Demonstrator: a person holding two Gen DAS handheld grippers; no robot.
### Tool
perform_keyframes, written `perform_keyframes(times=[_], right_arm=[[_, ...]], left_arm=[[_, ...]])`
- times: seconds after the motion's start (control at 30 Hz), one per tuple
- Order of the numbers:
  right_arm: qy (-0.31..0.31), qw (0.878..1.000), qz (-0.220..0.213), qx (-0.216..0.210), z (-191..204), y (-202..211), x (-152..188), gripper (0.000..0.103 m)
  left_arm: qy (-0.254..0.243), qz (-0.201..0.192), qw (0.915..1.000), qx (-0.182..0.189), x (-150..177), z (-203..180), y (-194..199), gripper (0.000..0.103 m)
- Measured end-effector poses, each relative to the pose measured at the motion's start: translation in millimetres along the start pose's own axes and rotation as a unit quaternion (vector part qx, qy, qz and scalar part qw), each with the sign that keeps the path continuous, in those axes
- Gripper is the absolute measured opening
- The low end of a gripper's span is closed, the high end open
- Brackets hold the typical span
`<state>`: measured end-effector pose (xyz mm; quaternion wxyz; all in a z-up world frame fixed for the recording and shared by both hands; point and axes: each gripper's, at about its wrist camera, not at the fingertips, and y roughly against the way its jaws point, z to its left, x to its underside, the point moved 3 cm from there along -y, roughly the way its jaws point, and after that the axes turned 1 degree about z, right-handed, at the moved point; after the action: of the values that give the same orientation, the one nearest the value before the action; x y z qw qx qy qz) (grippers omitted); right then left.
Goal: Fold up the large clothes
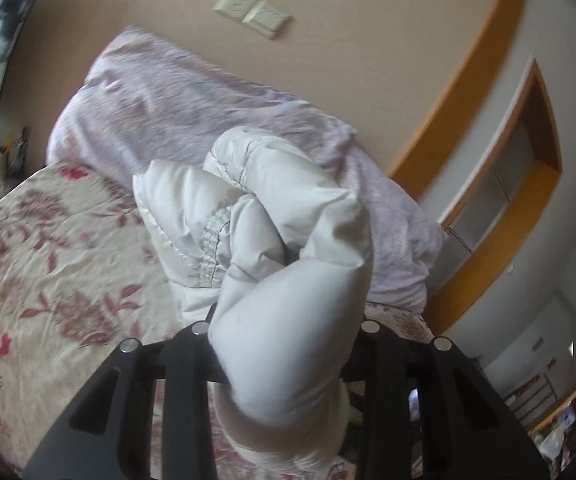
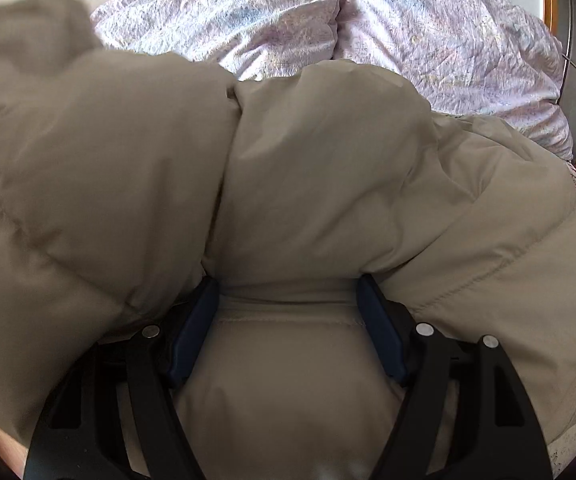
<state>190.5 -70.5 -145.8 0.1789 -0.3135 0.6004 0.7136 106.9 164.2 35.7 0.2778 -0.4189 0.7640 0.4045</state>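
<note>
A pale, puffy quilted down jacket (image 1: 272, 240) is lifted above the bed. In the left wrist view my left gripper (image 1: 284, 344) is shut on a thick fold of the jacket; the padding bulges over the fingers and hides the tips. In the right wrist view the same jacket (image 2: 288, 168) looks beige in shade and fills most of the frame. My right gripper (image 2: 288, 304) is shut on a padded fold of it, with the blue pads (image 2: 192, 328) pressing the fabric from both sides.
A floral bedsheet (image 1: 48, 264) covers the bed below and to the left. A crumpled lilac quilt (image 1: 192, 104) lies along the wall; it also shows in the right wrist view (image 2: 368, 24). Wall sockets (image 1: 252, 12) and a wood-trimmed door frame (image 1: 484, 148) stand behind.
</note>
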Motion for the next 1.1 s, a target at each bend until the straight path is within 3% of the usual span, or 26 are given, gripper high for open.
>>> perform_keyframes(times=[0.13, 0.3, 0.57, 0.73, 0.9, 1.1], right_arm=[[-0.003, 1.0, 0.003, -0.005, -2, -2, 1, 0.073], [0.001, 1.0, 0.003, -0.013, -8, 4, 1, 0.073], [0.024, 0.997, -0.061, -0.04, -43, 52, 24, 0.073], [0.019, 0.995, -0.095, -0.015, -78, 78, 45, 0.073], [-0.019, 0.996, -0.088, -0.018, -112, 74, 57, 0.073], [-0.03, 0.994, -0.105, -0.021, -120, 73, 70, 0.073]], left_arm=[[-0.038, 0.017, 0.9985, 0.036, 3, -50, -21, 0.035], [-0.044, 0.053, 0.9955, 0.065, 13, -89, -52, 0.038], [-0.056, 0.074, 0.9935, 0.067, 21, -119, -85, 0.04], [-0.084, 0.086, 0.99, 0.072, 32, -145, -97, 0.04], [-0.117, 0.116, 0.9814, 0.098, 58, -181, -115, 0.041], [-0.122, 0.197, 0.9607, 0.153, 94, -215, -156, 0.041]])
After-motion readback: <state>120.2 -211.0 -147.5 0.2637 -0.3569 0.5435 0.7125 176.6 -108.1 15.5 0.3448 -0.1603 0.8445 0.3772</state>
